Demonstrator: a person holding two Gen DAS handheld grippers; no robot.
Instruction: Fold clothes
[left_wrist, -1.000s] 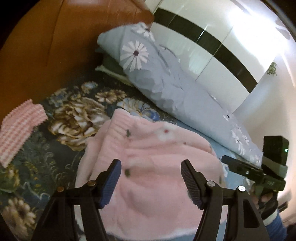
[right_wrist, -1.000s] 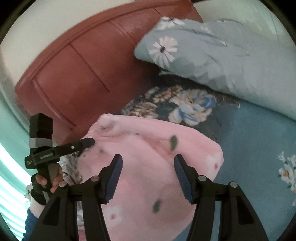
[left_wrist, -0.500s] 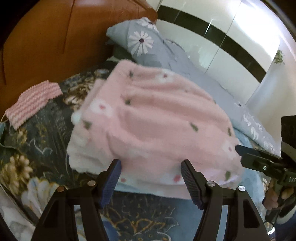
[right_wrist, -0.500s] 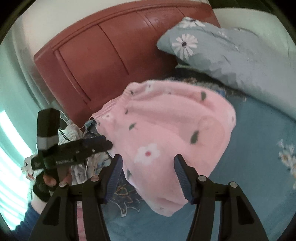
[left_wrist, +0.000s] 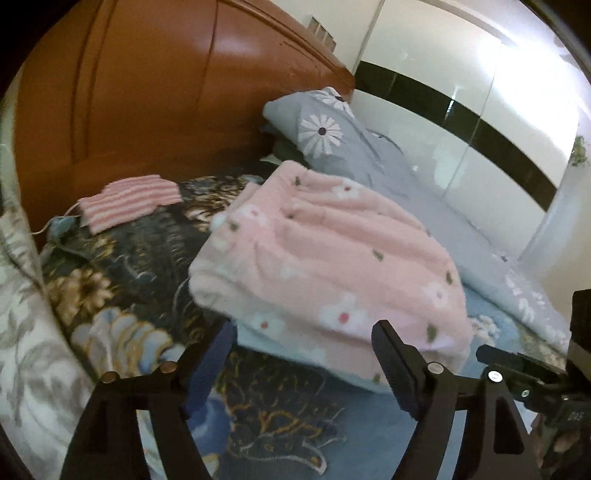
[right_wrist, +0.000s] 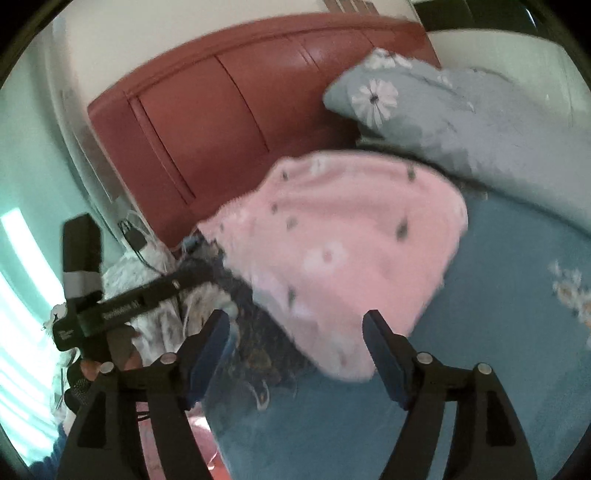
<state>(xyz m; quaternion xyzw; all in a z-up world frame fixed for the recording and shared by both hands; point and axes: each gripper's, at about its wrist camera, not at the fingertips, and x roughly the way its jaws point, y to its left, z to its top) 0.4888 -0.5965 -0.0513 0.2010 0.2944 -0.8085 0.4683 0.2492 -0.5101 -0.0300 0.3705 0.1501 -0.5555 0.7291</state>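
- The bed (left_wrist: 303, 435) carries a dark floral sheet, with a wooden headboard (left_wrist: 166, 92) behind and a grey daisy pillow (left_wrist: 351, 147) at its head.
- The folded pink garment (left_wrist: 332, 266) lies mid-bed, near the pillow.
- The left gripper (left_wrist: 301, 362) and the right gripper (right_wrist: 295, 350) both gape wide, empty.
- Only the left wrist view shows a striped pink cloth (left_wrist: 129, 203), apparently knitted, near the headboard.

One pink garment (left_wrist: 332, 266); one striped cloth (left_wrist: 129, 201); one pillow (left_wrist: 343, 144).

The bed (left_wrist: 280, 424), covered in a blue floral sheet, carries a folded pink flowered garment (left_wrist: 332, 280) at frame centre, a pink striped knit (left_wrist: 125, 203) at left, and a grey daisy-print pillow (left_wrist: 369, 155) at upper right.
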